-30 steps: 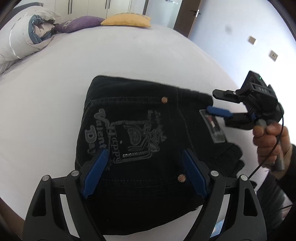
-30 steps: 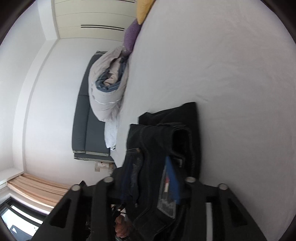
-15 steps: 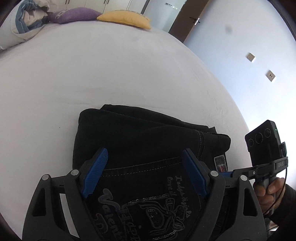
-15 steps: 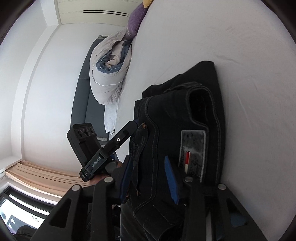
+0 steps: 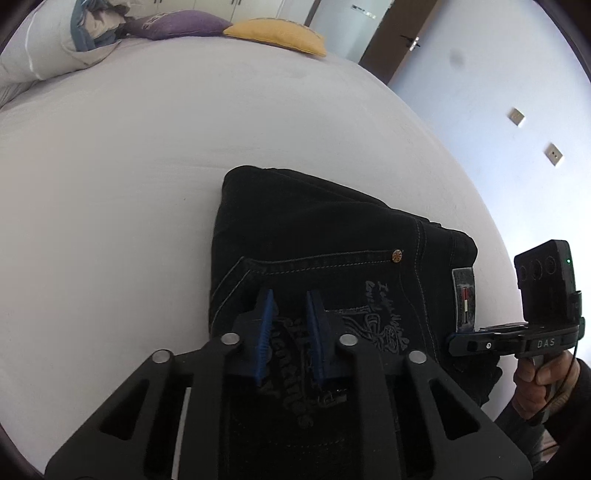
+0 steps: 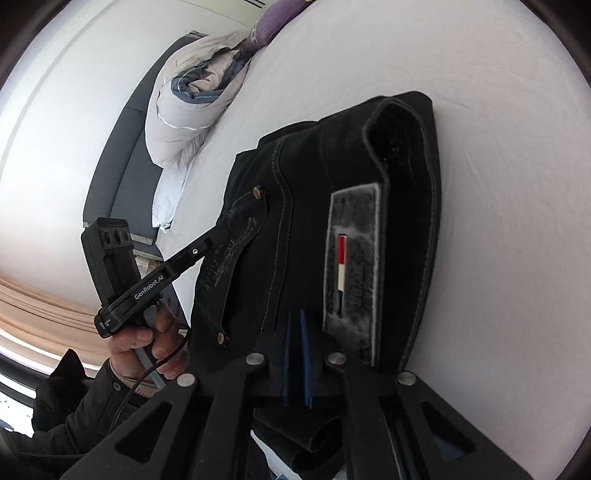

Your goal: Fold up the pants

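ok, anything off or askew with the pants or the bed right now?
Nothing stands out. The black pants lie as a compact folded stack on the white bed, edges roughly square, no damage visible. The left gripper and right gripper have just closed on the fabric at the near edge.

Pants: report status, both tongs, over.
Left tongs and right tongs just closed, both pinching the folded pants. Pants on white bed. Nothing in the way.

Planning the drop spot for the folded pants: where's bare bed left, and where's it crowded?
Bare sheet runs from the pants up to the yellow cushion, purple cushion and bundled duvet. Crowded: the near edge, where the left gripper and right gripper have just closed on the pants.
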A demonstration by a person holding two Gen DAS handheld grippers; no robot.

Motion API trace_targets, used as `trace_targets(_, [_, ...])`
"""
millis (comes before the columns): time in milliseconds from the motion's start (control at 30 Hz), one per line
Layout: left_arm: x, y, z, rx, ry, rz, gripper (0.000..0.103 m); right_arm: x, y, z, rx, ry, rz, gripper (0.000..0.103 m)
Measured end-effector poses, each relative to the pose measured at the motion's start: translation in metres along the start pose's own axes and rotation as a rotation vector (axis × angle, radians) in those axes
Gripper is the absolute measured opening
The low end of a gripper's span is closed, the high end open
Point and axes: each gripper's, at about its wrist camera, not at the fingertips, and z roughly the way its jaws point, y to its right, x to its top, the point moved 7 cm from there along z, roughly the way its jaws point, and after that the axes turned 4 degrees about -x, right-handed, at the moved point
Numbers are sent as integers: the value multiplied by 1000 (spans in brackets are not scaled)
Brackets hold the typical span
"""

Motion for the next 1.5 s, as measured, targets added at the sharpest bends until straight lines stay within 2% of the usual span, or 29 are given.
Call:
trace_targets(133, [-26, 18, -11, 16, 2, 16, 16, -7, 3, -5, -24, 11, 4, 0])
trace_targets(233, [-42, 25, -16, 21, 4, 30, 16, -14, -3, -12, -66, 17, -45, 0])
trace_targets(400, [-75, 27, -38, -13, 13, -33, 16, -29, -7, -25, -104, 29, -104, 0])
trace_targets(567, [-89, 25, -60, -17, 33, -64, 16, -43, -3, -37, -120, 53, -123, 0])
trace_targets(700, [-101, 36, -60, -20, 13, -50, 16, -61, -2, -48, -144, 60, -152, 3])
trace_targets(800, [-109, 36, -78, -11, -3, -13, 16, -74, -2, -59, -155, 44, -167, 4])
trace_targets(867, [-106, 30, -95, 13, 11, 5, 16, -79, 0, -68, -188, 39, -178, 18])
trace_targets(900, [-99, 17, -112, 34, 30, 2, 16, -79, 4, -73, -196, 43, -156, 42])
trace_targets(933, [-91, 7, -123, 47, 55, -7, 17, -76, 7, -78, -184, 54, -126, 60])
trace_targets(1033, [-62, -27, -136, 77, 97, -84, 17, -58, 25, -89, -122, 115, -5, 62])
trace_targets(1100, [-43, -40, -130, 29, 94, -132, 17, -42, 37, -89, -57, 140, 80, 63])
trace_targets(1167, [-30, -46, -112, -14, 44, -170, 17, -30, 51, -83, -38, 143, 155, 64])
trace_targets(1267, [-24, -47, -79, -109, -71, -209, 17, -16, 60, -66, 16, 117, 244, 63])
trace_targets(1333, [-24, -47, -59, -130, -137, -233, 17, -9, 60, -60, 28, 107, 259, 63])
trace_targets(1400, [-20, -50, -52, -179, -147, -278, 18, -4, 61, -53, 36, 78, 267, 64])
trace_targets(1433, [-17, -52, -52, -198, -148, -298, 22, -2, 62, -50, 43, 69, 280, 63])
trace_targets(1500, [-14, -57, -50, -207, -160, -323, 55, 3, 61, -44, 65, 59, 300, 63])
